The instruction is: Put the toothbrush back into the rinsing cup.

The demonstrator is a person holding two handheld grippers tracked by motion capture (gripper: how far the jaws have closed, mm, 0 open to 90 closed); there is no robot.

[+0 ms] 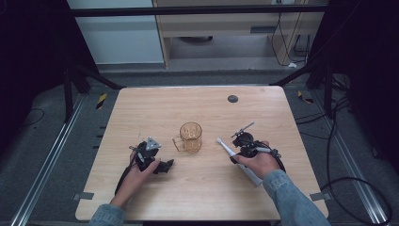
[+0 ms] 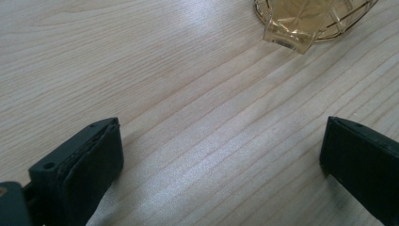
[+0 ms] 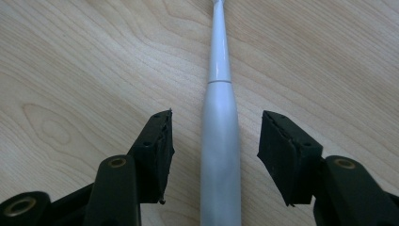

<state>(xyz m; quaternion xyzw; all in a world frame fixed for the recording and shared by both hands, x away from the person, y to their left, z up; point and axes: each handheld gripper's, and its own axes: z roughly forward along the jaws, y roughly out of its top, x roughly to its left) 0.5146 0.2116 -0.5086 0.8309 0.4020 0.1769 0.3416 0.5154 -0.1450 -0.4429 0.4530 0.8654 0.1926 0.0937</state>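
— Right now, right gripper (image 3: 214, 157): jaws partly spread, one on each side of the white electric toothbrush (image 3: 220, 141). Clear gaps on both sides, pads not pressing, nothing gripped.

— And the toothbrush itself?

— Lying flat on the tabletop (image 3: 70, 70), thick handle running between the jaws, slim neck stretching away past them. Seen from the high view, same toothbrush (image 1: 227, 149) slanting across the right half of the tabletop (image 1: 202, 103), brush head pointing toward the glass mug (image 1: 190, 137), handle end poking out below the right hand (image 1: 259, 162).

— Left side?

— Left gripper (image 2: 221, 160): jaws wide apart, bare wood between them, holding nothing. Resting low over the tabletop (image 2: 141, 70), with the amber mug (image 2: 308, 21) ahead at the top edge of the left gripper view, well clear of the jaws.

— From above?

— Left gripper (image 1: 160, 165) held in the left hand (image 1: 139, 172) just left of the mug, not touching it. Mug upright near the middle of the tabletop, between both grippers. Small dark round disc (image 1: 232, 99) near the far edge, well apart from everything else.
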